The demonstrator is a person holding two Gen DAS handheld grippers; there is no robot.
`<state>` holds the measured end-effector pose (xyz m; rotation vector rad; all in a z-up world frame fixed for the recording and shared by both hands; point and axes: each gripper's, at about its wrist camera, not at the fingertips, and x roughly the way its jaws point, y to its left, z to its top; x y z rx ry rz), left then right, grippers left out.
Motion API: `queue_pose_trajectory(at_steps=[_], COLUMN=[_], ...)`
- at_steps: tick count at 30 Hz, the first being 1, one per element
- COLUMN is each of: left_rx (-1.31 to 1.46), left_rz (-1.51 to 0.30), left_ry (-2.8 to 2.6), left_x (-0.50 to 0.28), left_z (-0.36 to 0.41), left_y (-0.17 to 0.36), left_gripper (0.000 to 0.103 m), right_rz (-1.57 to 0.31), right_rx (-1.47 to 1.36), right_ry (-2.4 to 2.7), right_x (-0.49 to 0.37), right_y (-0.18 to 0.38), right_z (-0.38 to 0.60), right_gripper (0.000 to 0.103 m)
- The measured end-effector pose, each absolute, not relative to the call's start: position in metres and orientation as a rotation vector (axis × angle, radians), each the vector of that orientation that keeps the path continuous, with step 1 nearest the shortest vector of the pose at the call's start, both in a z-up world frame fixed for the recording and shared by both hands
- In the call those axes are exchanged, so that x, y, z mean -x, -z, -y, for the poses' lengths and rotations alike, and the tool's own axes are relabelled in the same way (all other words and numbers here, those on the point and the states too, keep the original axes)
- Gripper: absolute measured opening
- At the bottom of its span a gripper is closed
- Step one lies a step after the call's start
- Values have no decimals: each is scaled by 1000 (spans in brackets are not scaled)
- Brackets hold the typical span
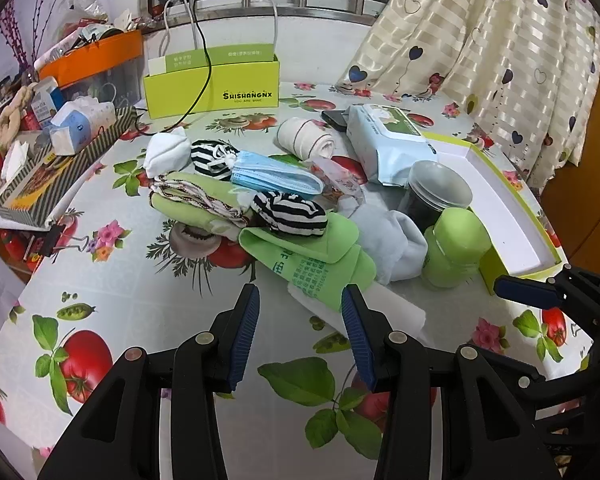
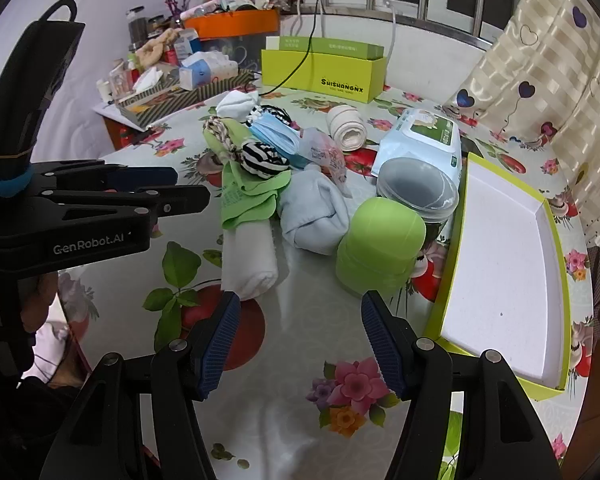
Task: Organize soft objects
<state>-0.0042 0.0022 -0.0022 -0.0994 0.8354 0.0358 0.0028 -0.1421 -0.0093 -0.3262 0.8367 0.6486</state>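
Note:
A heap of soft things lies mid-table: a green cloth (image 1: 320,256) over a white rolled towel (image 2: 249,256), two black-and-white striped sock balls (image 1: 291,212), a pale blue sock bundle (image 2: 314,216), blue face masks (image 1: 275,176), a white sock ball (image 2: 235,104) and a cream roll (image 2: 346,126). My left gripper (image 1: 302,296) is open just short of the green cloth, its right fingertip overlapping the cloth's near edge. My right gripper (image 2: 300,300) is open above bare tablecloth, in front of the towel and a green jar (image 2: 380,244). Neither holds anything.
A white tray with a lime rim (image 2: 500,260) lies empty at the right. A clear dark-filled jar (image 2: 418,190) and a wet-wipes pack (image 2: 424,140) stand behind the green jar. A lime box (image 1: 211,88) and cluttered trays line the back left. A curtain hangs at the right.

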Motion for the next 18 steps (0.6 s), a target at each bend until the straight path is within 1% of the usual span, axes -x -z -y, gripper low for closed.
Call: queue_pose_trajectory(at_steps=[18], left_rx=[98], left_rz=[-843], left_ry=[-56], left_x=[5], left_z=[-6], left_y=[3], left_gripper=[44], right_rz=[-833], right_rx=[327], right_ry=[-652], right_x=[-3], right_y=[9], right_z=[140], right_gripper=[63])
